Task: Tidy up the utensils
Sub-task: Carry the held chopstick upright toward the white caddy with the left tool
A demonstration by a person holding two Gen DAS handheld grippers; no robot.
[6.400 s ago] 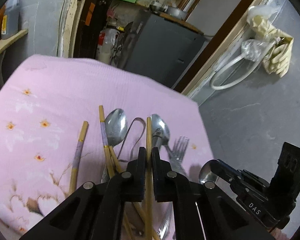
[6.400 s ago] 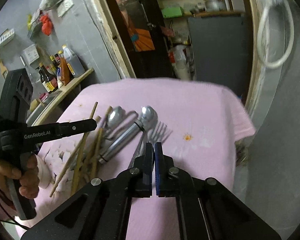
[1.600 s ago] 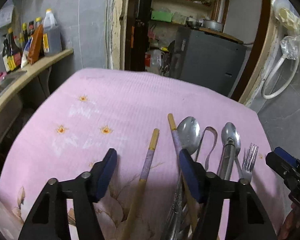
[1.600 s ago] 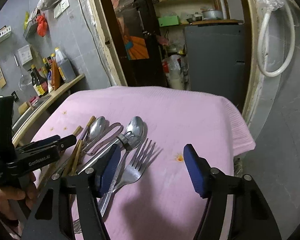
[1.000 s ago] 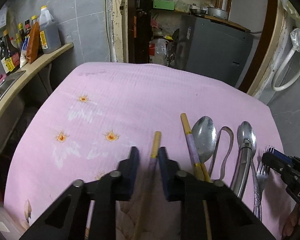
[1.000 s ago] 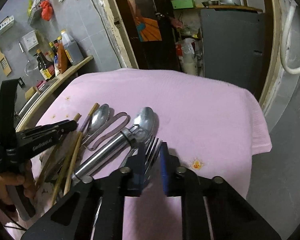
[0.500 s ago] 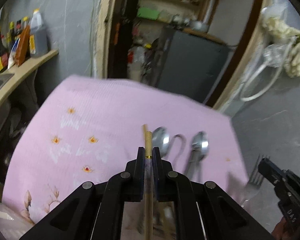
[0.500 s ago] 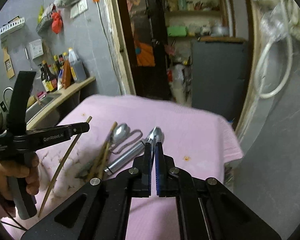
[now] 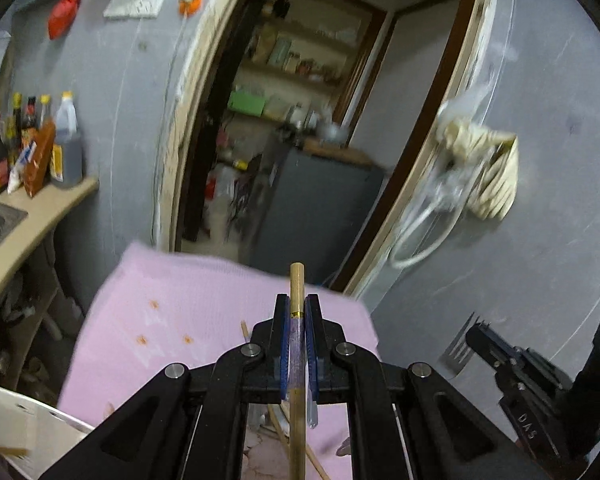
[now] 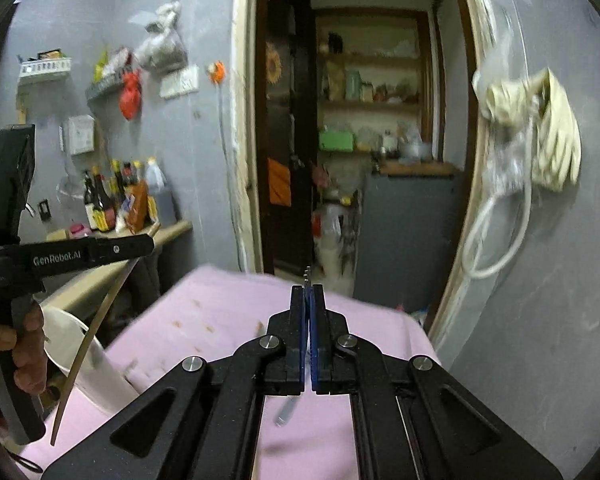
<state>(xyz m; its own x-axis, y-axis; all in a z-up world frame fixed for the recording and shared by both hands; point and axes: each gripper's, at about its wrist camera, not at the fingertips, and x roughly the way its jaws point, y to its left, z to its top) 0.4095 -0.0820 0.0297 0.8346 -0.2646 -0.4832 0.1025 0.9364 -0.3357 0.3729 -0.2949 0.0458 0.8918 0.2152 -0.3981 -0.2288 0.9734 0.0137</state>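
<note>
Wooden chopstick clamped in left gripper, long axis 12-to-6 along fingers, tip past pads. Right gripper pressed tight on fork — tines just clear at 12. White container sits at 8 o'clock, nearer left hand; pink cloth below.

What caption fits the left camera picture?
Left gripper clamps a chopstick above the pink cloth; right gripper holds a fork.
</note>
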